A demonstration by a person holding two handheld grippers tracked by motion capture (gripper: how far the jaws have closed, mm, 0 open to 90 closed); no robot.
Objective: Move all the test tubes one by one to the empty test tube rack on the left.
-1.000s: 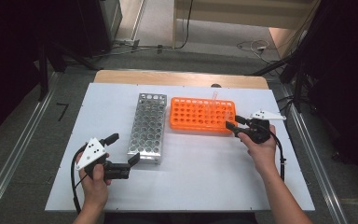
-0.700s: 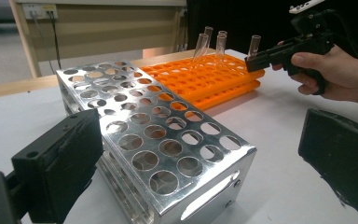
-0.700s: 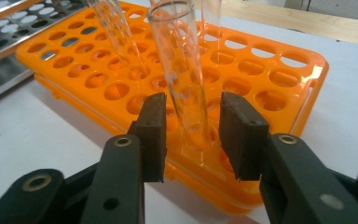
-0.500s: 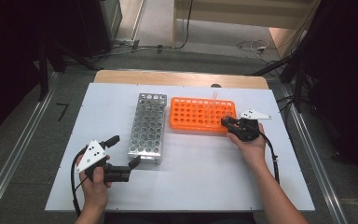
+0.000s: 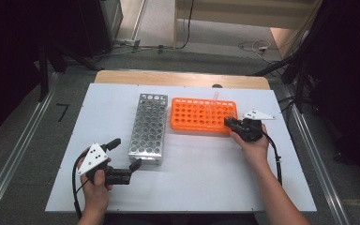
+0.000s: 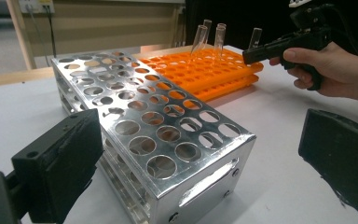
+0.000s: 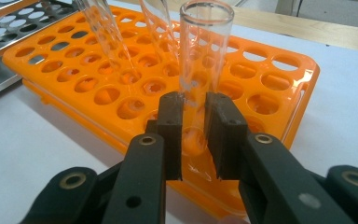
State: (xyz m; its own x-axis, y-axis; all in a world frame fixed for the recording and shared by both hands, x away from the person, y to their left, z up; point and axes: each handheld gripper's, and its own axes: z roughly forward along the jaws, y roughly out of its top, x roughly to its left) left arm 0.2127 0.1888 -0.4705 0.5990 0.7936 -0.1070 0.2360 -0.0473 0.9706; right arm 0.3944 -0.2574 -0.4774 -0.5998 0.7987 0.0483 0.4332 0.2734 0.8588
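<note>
right gripper: I see the jaws just finished closing; pads now pressed on both sides of a clear glass tube, low on its body.
tube: upright, standing in a hole near the right, near corner of the orange rack; open mouth up.
other tubes: I count at least two more in the same rack, farther back, leaning a bit.
orange rack: right of centre on the white table, toward the far side.
metal rack: just left of the orange one, long side running near to far; I can't see any tubes in it.
left gripper: jaws wide apart, gripping nothing; sits by the near end of the metal rack, which shows between its jaws in the left gripper view.
right hand: at the orange rack's right near edge.
</note>
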